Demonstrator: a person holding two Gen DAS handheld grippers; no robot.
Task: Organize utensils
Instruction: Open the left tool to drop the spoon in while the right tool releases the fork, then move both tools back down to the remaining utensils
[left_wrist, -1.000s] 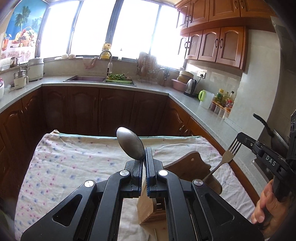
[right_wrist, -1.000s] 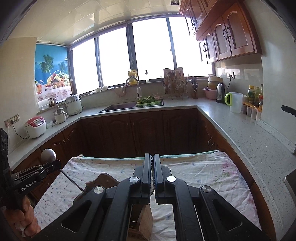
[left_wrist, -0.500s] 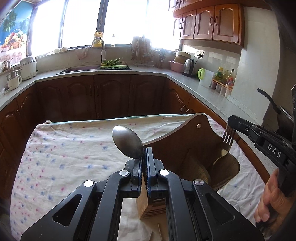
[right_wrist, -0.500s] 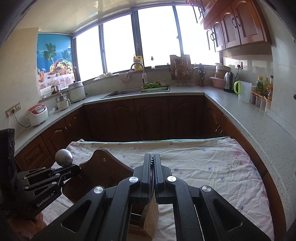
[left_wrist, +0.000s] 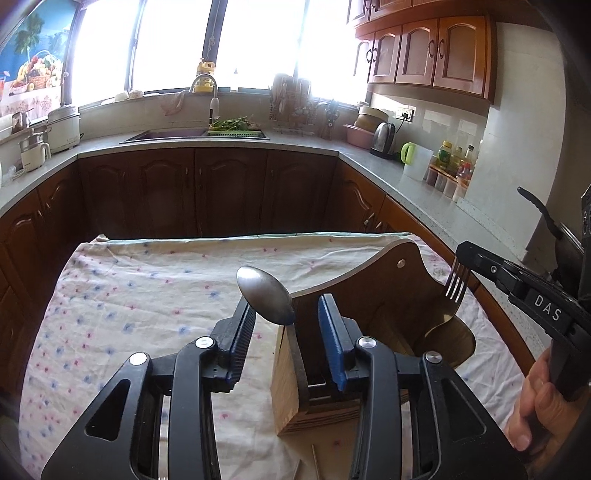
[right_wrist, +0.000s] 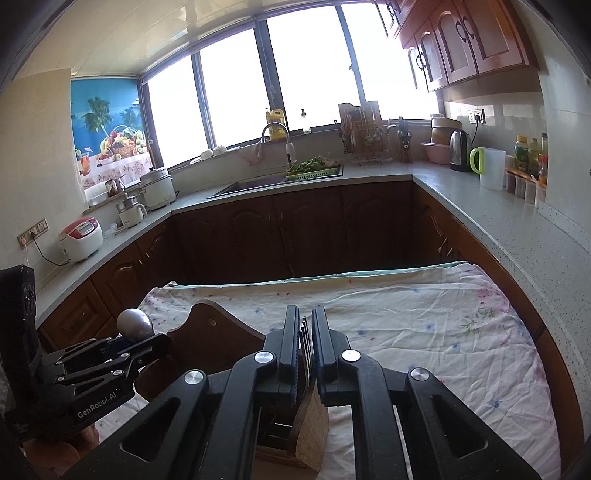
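A wooden utensil holder (left_wrist: 384, 295) with a tall curved back stands on a floral cloth (left_wrist: 147, 295). A metal spoon (left_wrist: 264, 295) stands bowl-up in the holder's left slot. My left gripper (left_wrist: 286, 314) is open, its jaws apart on either side of the spoon. My right gripper (right_wrist: 304, 328) is shut on a fork (right_wrist: 304, 332) and holds it tines-up over the holder (right_wrist: 221, 325). The fork (left_wrist: 452, 291) and the right gripper's fingers (left_wrist: 491, 269) show at the right of the left wrist view. The spoon bowl (right_wrist: 133, 324) and left gripper (right_wrist: 110, 354) show at the left of the right wrist view.
The cloth-covered table sits inside a U-shaped counter (right_wrist: 498, 221) with dark cabinets. A sink (left_wrist: 166, 134) with greens is at the back; a kettle (left_wrist: 382, 138) and jug (left_wrist: 415, 162) are at the right, rice cookers (right_wrist: 79, 238) at the left. Thin sticks (left_wrist: 314, 458) lie on the cloth near the holder.
My left gripper has opened and let go of the spoon, which now stands in the holder. Both grippers have come down closer to the holder; the right one still holds the fork.
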